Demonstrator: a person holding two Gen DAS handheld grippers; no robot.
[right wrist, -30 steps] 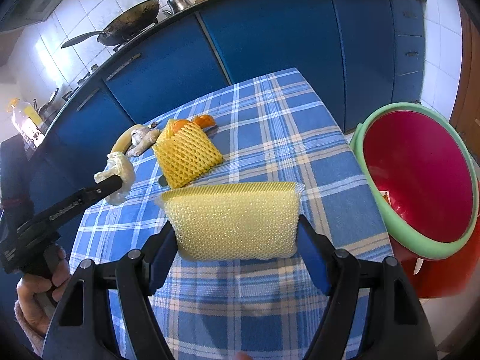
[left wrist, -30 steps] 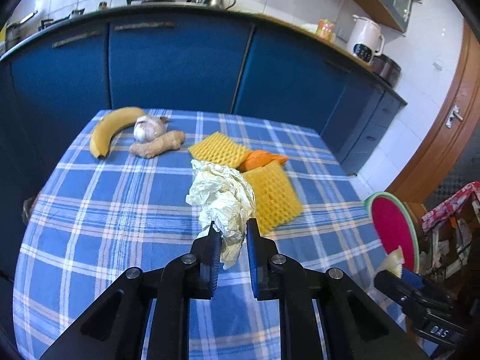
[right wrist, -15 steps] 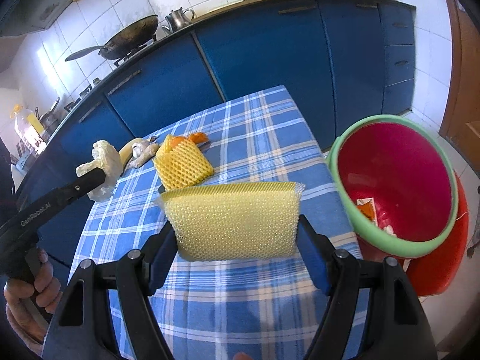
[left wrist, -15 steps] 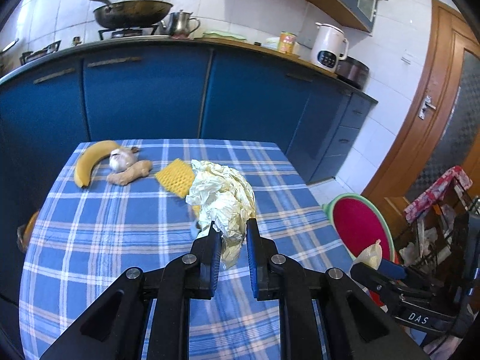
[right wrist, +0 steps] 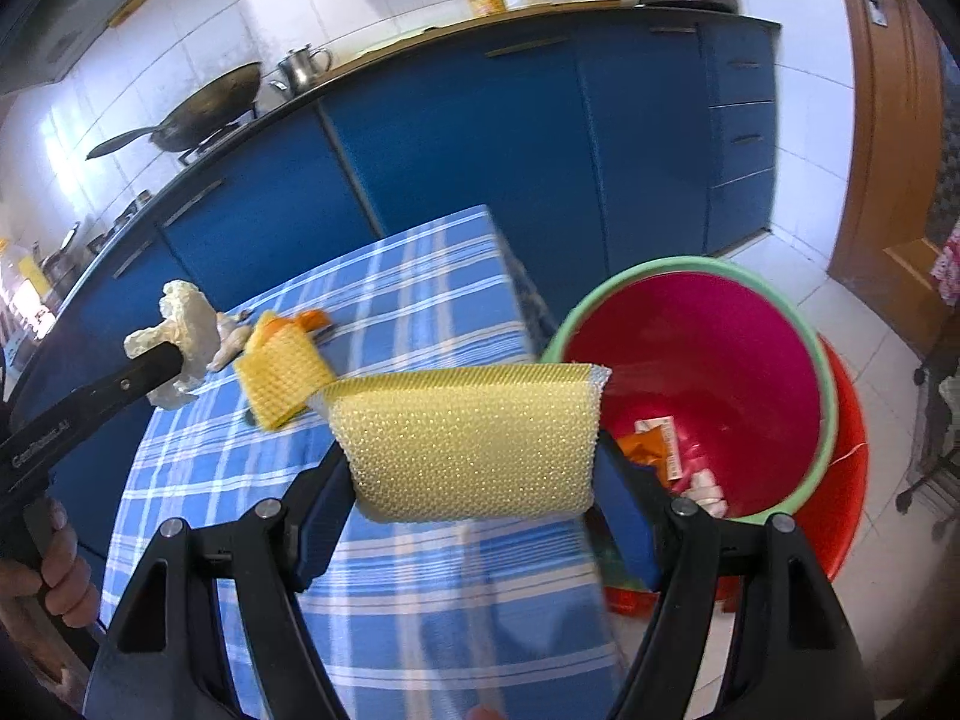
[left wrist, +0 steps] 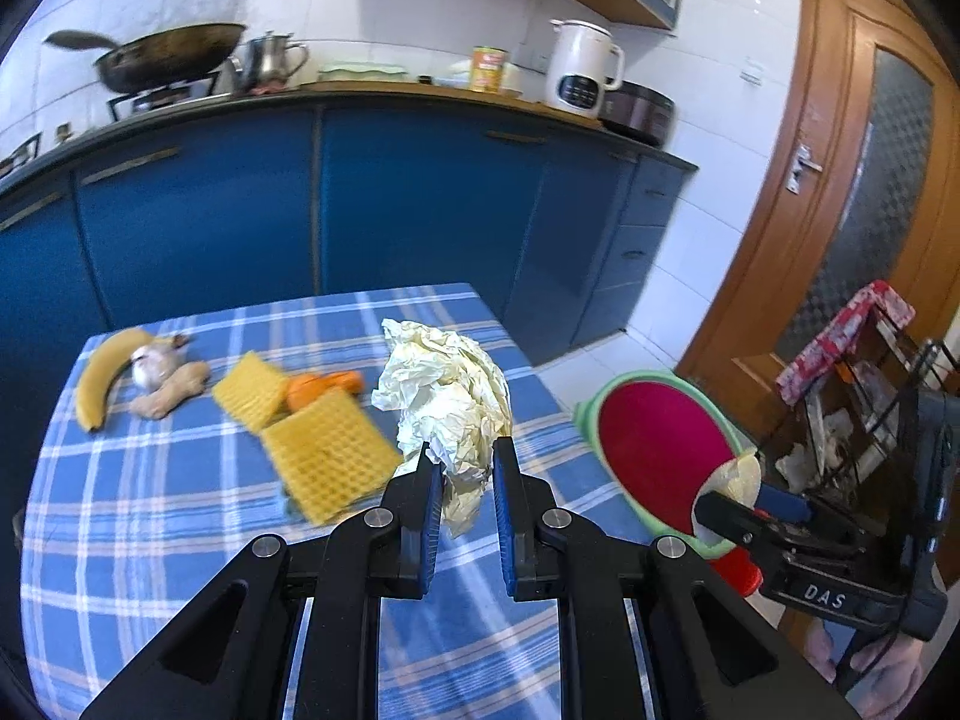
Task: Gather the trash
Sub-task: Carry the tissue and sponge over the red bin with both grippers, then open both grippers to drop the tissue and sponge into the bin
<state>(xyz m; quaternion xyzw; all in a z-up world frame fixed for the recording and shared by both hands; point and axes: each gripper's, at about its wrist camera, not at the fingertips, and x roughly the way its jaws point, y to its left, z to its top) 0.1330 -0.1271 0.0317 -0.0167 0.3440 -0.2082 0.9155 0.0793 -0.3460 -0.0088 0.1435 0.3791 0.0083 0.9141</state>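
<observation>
My left gripper is shut on a crumpled cream paper wad and holds it above the blue checked table. My right gripper is shut on a yellow foam net sleeve, held at the table's right edge beside the red bin with a green rim. The bin also shows in the left wrist view. Two more yellow foam nets and orange peel lie on the table.
A banana, garlic and ginger lie at the table's far left. Blue cabinets stand behind the table. The bin holds wrappers. A wooden door and a rack are at the right.
Both grippers have moved right toward the bin with their loads. The bin now looms larger in the right wrist view, and its contents show.
</observation>
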